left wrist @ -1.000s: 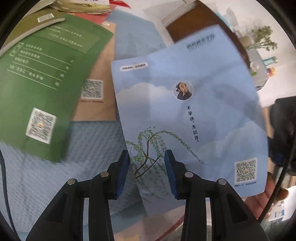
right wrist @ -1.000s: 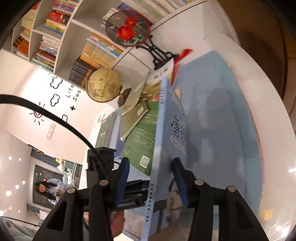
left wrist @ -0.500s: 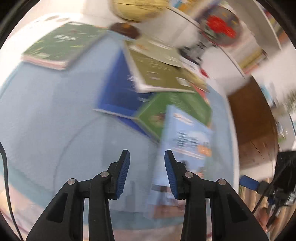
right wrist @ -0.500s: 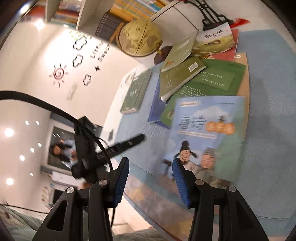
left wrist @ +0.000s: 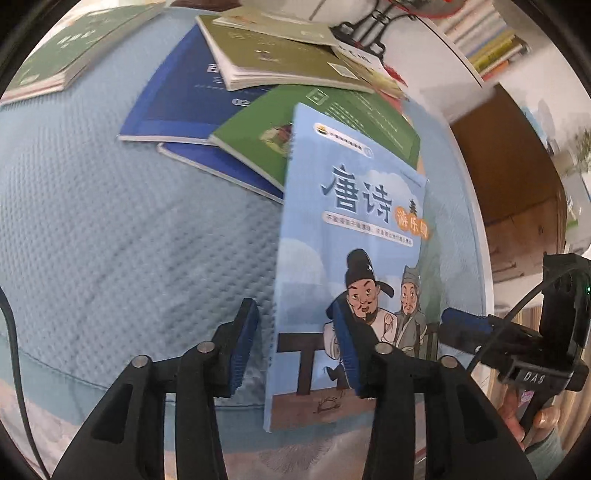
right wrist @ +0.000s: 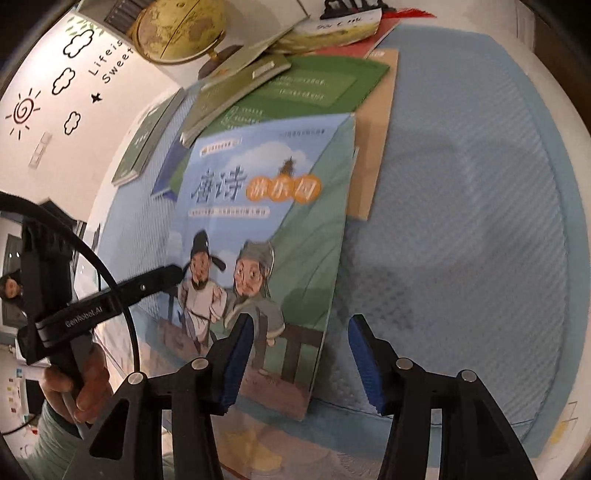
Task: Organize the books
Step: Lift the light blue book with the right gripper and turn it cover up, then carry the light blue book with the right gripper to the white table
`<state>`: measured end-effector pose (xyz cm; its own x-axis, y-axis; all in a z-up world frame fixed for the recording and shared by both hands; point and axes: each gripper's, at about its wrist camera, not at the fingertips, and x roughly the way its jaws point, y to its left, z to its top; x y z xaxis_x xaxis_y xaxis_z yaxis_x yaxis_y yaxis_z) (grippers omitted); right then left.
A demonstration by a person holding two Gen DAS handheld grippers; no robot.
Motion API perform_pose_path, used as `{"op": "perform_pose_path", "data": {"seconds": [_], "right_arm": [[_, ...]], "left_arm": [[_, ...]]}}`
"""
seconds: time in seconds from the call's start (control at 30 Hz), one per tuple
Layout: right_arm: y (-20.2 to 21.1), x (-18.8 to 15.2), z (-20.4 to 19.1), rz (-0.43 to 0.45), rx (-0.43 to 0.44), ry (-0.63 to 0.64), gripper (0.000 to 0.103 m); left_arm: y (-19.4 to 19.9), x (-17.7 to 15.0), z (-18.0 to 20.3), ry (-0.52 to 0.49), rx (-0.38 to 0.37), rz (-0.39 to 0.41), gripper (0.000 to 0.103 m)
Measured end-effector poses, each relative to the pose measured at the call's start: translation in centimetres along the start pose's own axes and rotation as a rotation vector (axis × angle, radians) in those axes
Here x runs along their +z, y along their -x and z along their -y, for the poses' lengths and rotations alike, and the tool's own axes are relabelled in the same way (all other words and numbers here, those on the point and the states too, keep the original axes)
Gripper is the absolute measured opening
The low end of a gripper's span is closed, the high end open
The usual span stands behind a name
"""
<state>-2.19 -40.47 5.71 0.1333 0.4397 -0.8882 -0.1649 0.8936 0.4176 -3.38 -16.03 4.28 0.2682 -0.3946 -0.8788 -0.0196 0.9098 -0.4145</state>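
Both hand-held grippers unclenched (left (left wrist: 293, 341) opening) over light-blue book (right wrist: 266, 221); globe (right wrist: 181, 27) only rightward.

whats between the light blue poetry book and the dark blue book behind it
A green book lies between them, on the dark blue book and under the top of the light blue poetry book, in the left wrist view.

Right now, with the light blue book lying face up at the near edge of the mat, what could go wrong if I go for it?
1. The blue book lies flat; the left hand-held gripper straddles its spine edge, jaws opening, so pads may scrape the cover.
2. Its far end overlaps the green book; dragging could shift that pile.
3. The right hand-held gripper straddles the other edge; both could collide.
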Motion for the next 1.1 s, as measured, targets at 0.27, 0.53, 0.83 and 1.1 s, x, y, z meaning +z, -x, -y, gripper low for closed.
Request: {"op": "perform_pose_path", "data": {"seconds": [0.27,0.53,0.83,1.1], "right_arm": [[-1.3,-1.1,-1.4,-0.040,-0.013,0.102,0.047],[-1.9,-1.5,-3.2,-0.033,-0.122,0.199,0.047],[-1.7,-1.0,-1.8,-0.034,-0.059,0.134,0.047],[-1.6,-0.4,2.9,-0.031,0.207,-0.098,0.047]], "left_arm": [[-0.7,0.5,1.8,-0.125,0.059,-0.068,0.054],[-0.4,0.0,1.6,-0.095,0.078,-0.101,0.054],[0.2,-0.3,2.0,-0.079,-0.068,-0.077,0.054],[3.4,1.0,2.0,-0.014,-0.314,0.043,0.054]]}}
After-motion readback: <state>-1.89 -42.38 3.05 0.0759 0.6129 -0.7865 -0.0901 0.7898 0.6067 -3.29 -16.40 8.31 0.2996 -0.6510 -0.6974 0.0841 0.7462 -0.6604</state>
